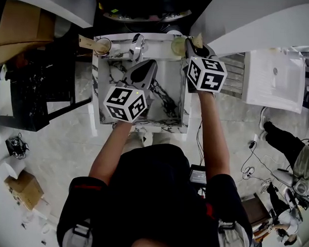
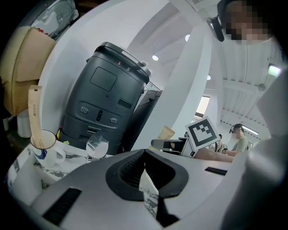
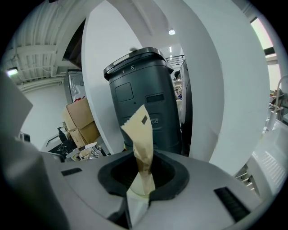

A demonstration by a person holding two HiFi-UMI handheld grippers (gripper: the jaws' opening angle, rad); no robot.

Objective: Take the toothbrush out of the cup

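Marble washstand: faucet, second cup, grey machine beyond toothbrush in right tongs

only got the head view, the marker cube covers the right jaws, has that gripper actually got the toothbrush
Observer: Yes. In the right gripper view the right gripper is shut on the paper-wrapped toothbrush, which stands up between its jaws.
Operator: is it clear of the cup
Observer: Probably not. The pale rim of the cup shows right under the jaws, and the wrapper runs down to it.
Operator: left one holding anything
Observer: No. The left gripper view shows the left gripper shut with nothing between its jaws.
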